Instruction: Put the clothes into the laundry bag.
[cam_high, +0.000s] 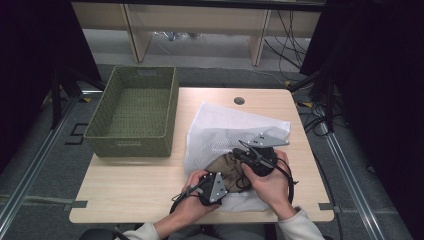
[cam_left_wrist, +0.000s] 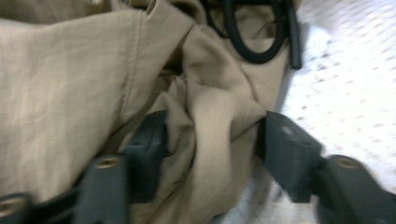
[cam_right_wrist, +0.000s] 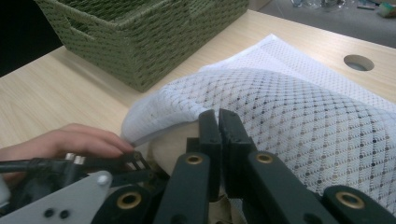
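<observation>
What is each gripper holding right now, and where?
Right gripper is shut at the white mesh bag's opening edge. Left gripper is open around a fold of the tan garment.

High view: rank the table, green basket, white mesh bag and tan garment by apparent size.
1. table
2. green basket
3. white mesh bag, looking close to the basket
4. tan garment, mostly covered

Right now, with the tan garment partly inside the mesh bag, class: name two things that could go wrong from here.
1. The left gripper has open jaws around a fold of the tan garment; closing there may grab only loose cloth, which could slip.
2. The right gripper is shut at the mesh bag edge; a hard push could tug the edge free, and the mouth might collapse.
</observation>
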